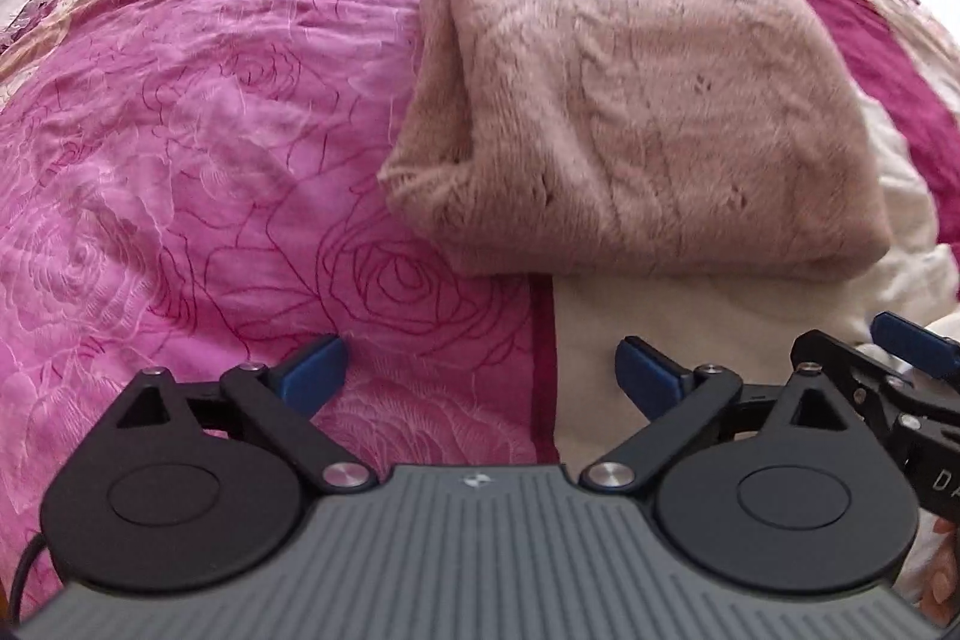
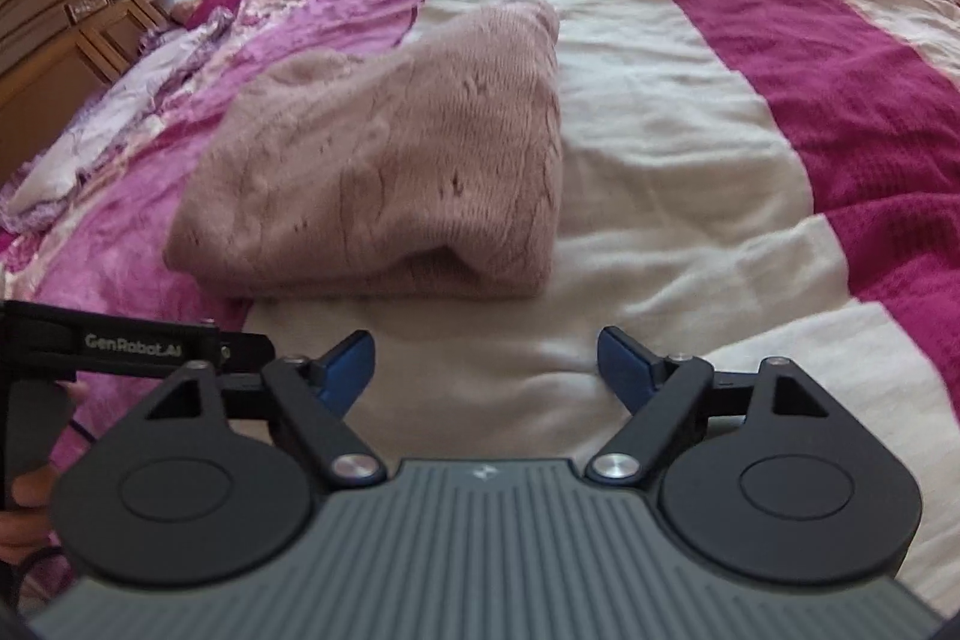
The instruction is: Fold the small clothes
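While the folded pink knitted sweater (image 1: 648, 124) lies on the bed's quilt (image 1: 180, 130), across the seam between its pink rose panel and cream stripe, both tongs hover just near of it. Left tongs (image 1: 480, 370) and right tongs (image 2: 486, 364) stand spread wide, holding nothing.

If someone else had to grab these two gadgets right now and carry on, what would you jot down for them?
Left gripper: jaws open, holding nothing, just short of the sweater.
Right gripper: jaws open, holding nothing, beside the left one.
The pink knit sweater lies folded into a compact bundle on the bedspread, across the pink and cream stripes.
Done: the sweater looks folded.
Left: perhaps tidy its open near edge; no other clothes to fold are in view.
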`<act>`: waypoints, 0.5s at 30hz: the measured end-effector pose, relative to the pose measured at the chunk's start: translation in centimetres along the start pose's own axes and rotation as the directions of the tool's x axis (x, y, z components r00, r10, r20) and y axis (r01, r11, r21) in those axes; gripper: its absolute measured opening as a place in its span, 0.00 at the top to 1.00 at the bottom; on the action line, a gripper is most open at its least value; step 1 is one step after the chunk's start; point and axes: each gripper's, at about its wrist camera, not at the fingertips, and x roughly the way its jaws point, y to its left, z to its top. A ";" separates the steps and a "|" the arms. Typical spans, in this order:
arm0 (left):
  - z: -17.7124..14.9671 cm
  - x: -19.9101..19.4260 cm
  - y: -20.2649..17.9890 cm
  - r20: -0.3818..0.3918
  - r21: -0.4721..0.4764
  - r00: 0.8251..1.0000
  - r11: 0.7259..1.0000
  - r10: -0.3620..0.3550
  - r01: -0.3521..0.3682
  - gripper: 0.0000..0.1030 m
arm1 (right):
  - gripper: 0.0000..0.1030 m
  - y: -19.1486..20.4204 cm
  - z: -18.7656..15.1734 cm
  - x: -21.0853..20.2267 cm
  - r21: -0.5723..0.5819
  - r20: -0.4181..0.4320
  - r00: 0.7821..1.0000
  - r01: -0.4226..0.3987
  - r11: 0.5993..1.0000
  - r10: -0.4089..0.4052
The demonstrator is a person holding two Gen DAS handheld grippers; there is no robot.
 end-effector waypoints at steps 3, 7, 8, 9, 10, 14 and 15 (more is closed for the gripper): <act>-0.4 0.2 -0.5 0.017 0.016 1.000 1.000 0.016 -0.016 0.00 | 0.20 0.0 -0.2 0.2 -0.004 -0.002 1.000 0.012 1.000 -0.012; -0.7 0.5 -0.7 0.027 0.019 0.999 0.999 0.026 -0.026 0.00 | 0.20 0.1 -0.5 0.6 0.002 -0.002 1.000 0.027 1.000 -0.027; -0.8 0.5 -0.7 0.030 0.015 0.999 1.000 0.025 -0.025 0.00 | 0.20 0.2 -0.6 0.6 -0.001 -0.001 1.000 0.031 1.000 -0.031; -0.8 0.6 -0.7 0.032 0.011 0.999 1.000 0.023 -0.024 0.00 | 0.20 0.2 -0.7 0.7 -0.004 0.000 0.999 0.034 0.999 -0.034; -0.8 0.5 -0.6 0.035 0.011 0.999 1.000 0.024 -0.024 0.00 | 0.20 0.3 -0.7 0.7 -0.008 0.001 0.999 0.037 0.999 -0.037; -0.9 0.7 -0.9 0.046 0.022 0.998 0.999 0.034 -0.035 0.00 | 0.20 0.2 -0.8 0.8 -0.009 0.004 0.999 0.037 0.999 -0.037; -0.9 0.7 -0.9 0.046 0.023 0.998 0.999 0.035 -0.036 0.00 | 0.20 0.2 -0.8 0.8 -0.006 0.006 0.999 0.034 0.999 -0.034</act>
